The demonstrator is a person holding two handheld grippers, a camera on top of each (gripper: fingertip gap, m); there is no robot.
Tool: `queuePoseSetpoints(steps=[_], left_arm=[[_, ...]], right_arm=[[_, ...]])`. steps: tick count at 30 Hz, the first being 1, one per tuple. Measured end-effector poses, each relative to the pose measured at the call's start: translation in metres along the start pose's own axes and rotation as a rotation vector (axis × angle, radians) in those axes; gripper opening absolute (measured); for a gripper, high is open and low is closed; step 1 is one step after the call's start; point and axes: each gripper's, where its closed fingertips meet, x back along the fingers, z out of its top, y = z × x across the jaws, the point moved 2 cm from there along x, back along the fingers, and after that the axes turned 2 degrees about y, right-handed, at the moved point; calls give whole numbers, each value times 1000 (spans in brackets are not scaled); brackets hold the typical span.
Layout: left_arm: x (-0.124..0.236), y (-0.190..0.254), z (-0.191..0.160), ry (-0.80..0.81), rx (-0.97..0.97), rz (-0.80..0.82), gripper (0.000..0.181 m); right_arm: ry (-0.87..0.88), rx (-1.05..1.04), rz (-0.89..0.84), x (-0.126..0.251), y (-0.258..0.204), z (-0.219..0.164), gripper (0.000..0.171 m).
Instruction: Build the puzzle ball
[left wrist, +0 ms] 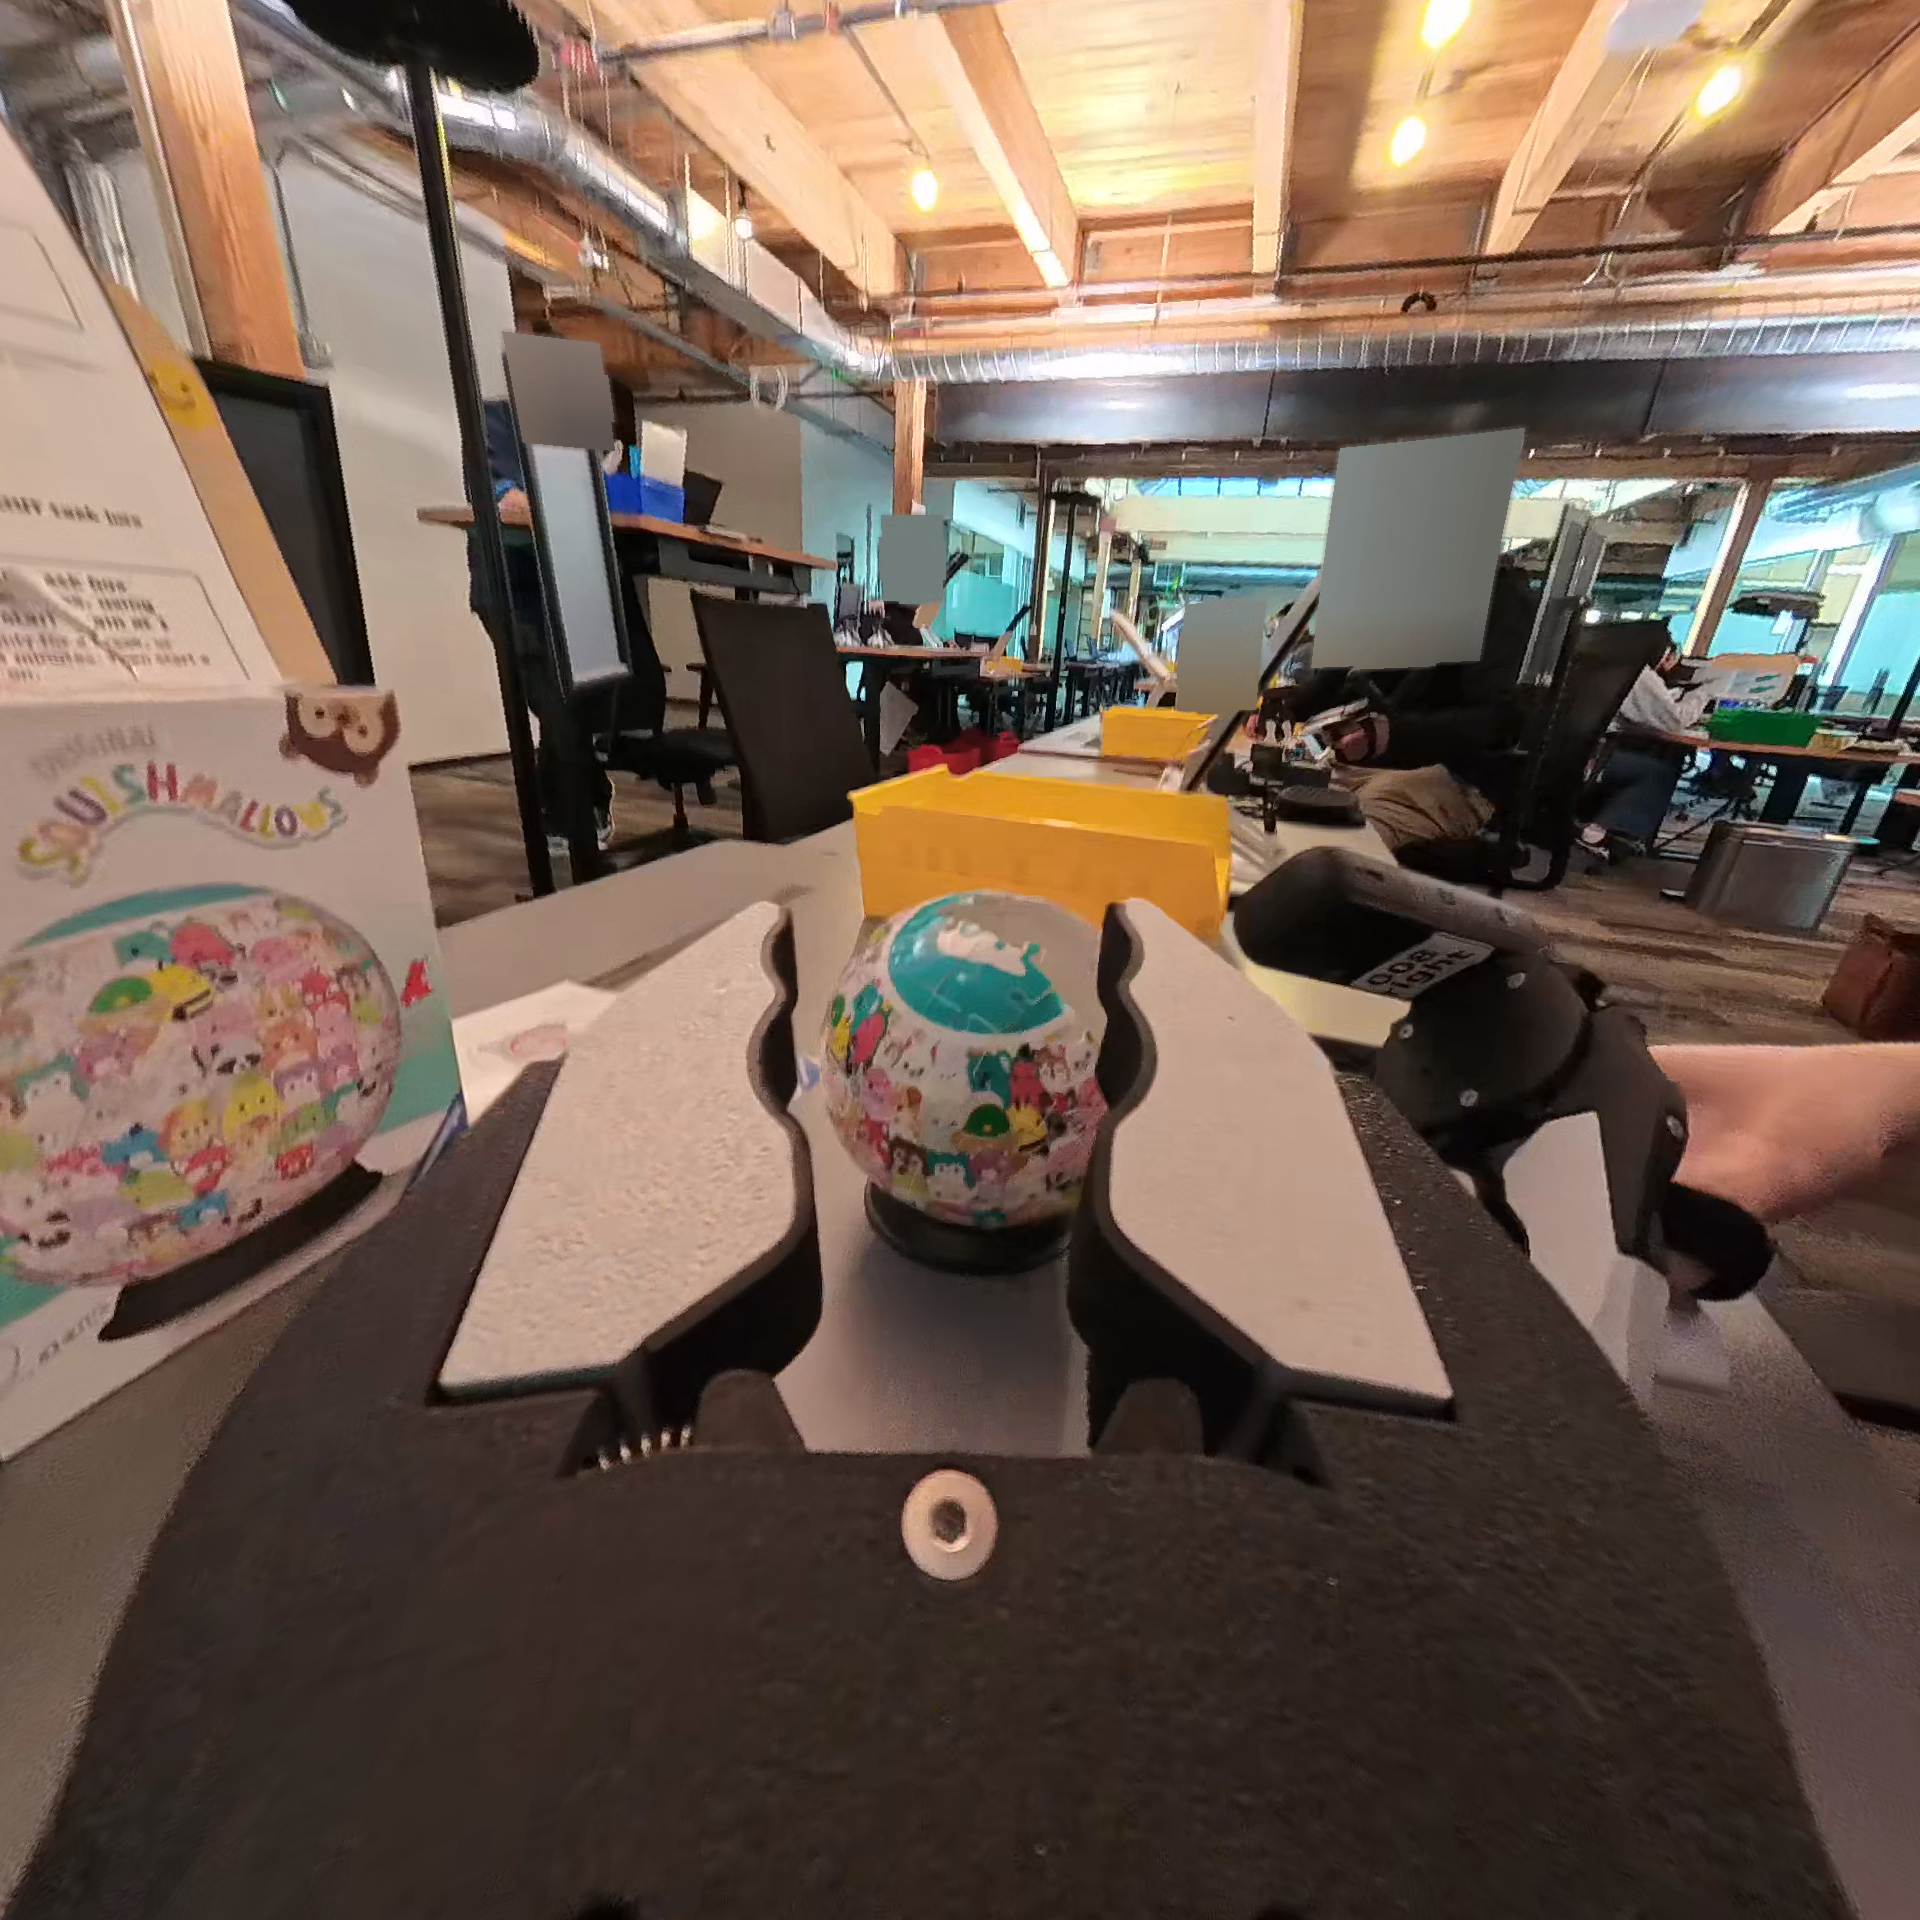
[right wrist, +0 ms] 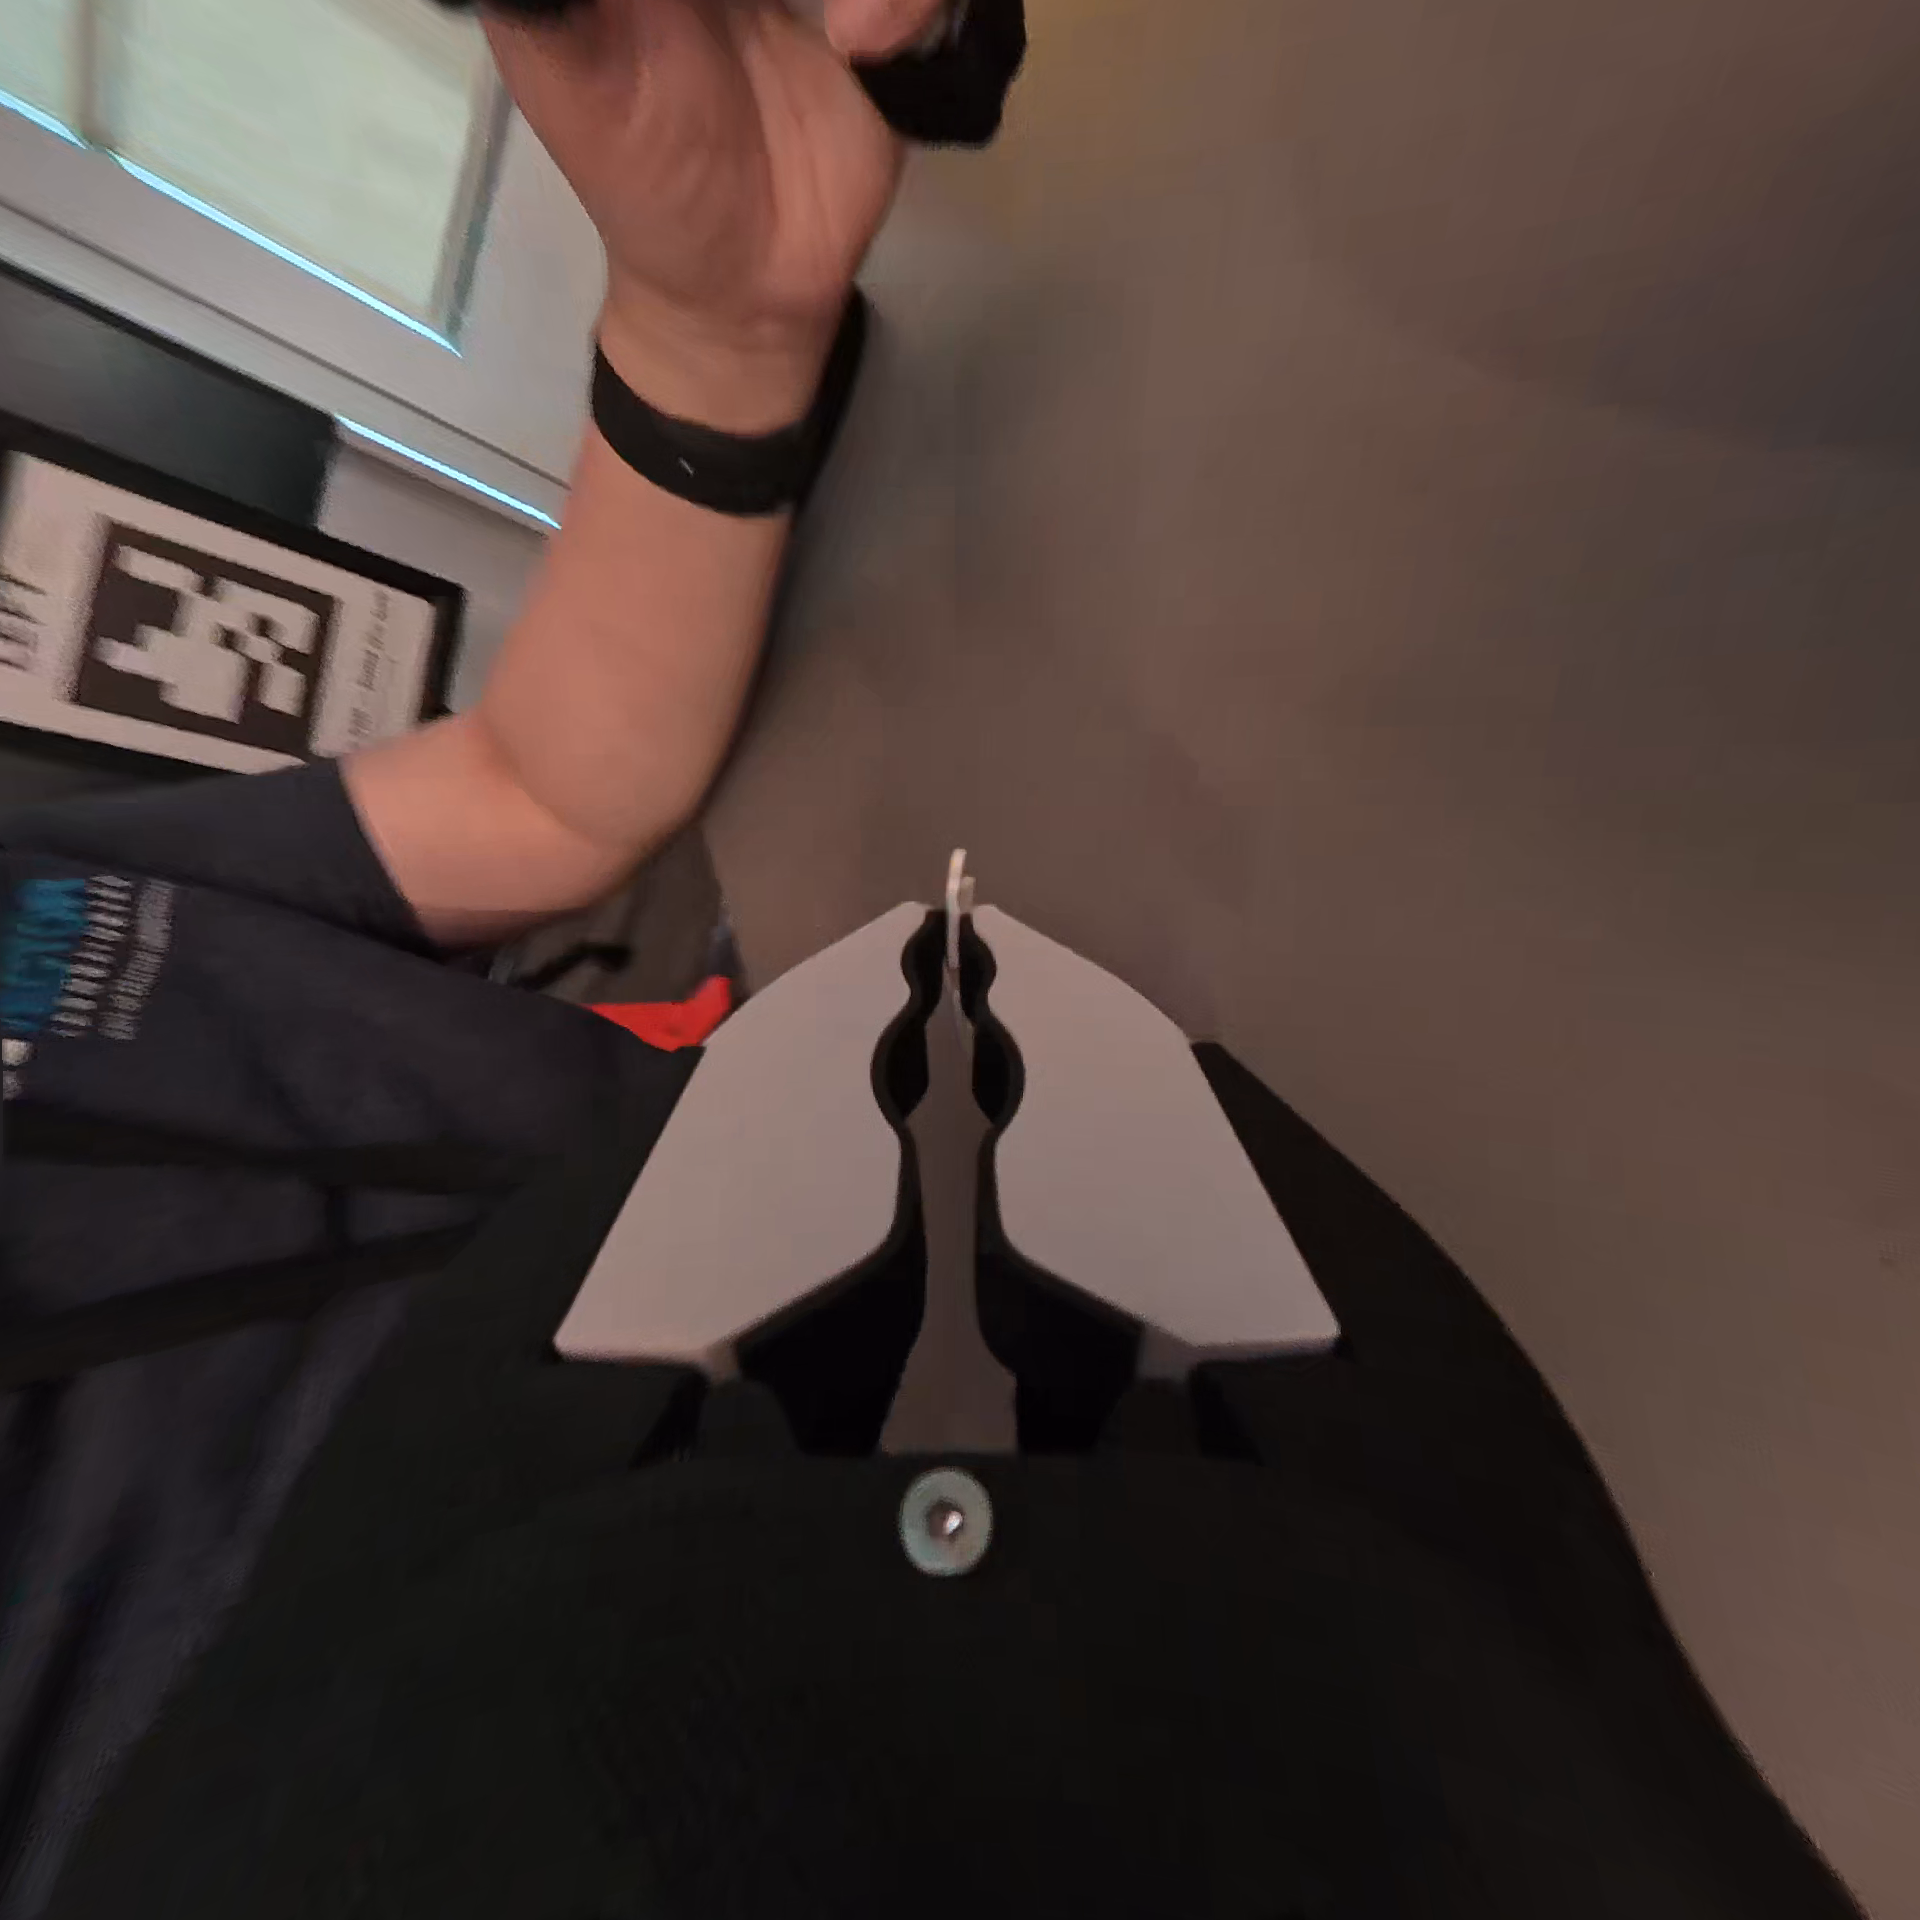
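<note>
The puzzle ball (left wrist: 961,1060), covered in colourful cartoon figures with a teal patch on top, stands on a black round stand (left wrist: 966,1236) on the grey table. My left gripper (left wrist: 945,935) is open, its two grey fingers either side of the ball without touching it. My right gripper (right wrist: 951,914) is shut on a thin white puzzle piece (right wrist: 956,883), seen edge-on and pointing down at the table. In the left wrist view the right gripper (left wrist: 1694,1288) is low at the right, with the white piece (left wrist: 1688,1351) at its tip.
The puzzle's box (left wrist: 197,1039) stands at the left. A yellow bin (left wrist: 1039,842) sits behind the ball. A person's arm with a black wristband (right wrist: 717,457) crosses the right wrist view. Chairs and desks fill the room beyond. Across from one pair of fingers to the other is roughly 20 cm.
</note>
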Motion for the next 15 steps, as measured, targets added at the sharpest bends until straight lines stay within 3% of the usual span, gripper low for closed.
queuePoseSetpoints(steps=[4,7,9,13,15], left_arm=[[-2,-4,-18,-80,44,-21,56],[-4,-5,-28,-112,65,-39,56],[-6,-2,-36,-157,67,-64,57],[-13,0,-54,-251,-21,-92,68],[-19,-8,-66,-307,-81,-89,76]], right_arm=[[-54,229,-230,-5,30,-6,10],[-35,269,-223,-6,30,-2,15],[-4,290,-240,-1,31,3,34],[146,440,-329,38,27,25,50],[230,532,-498,75,42,39,52]])
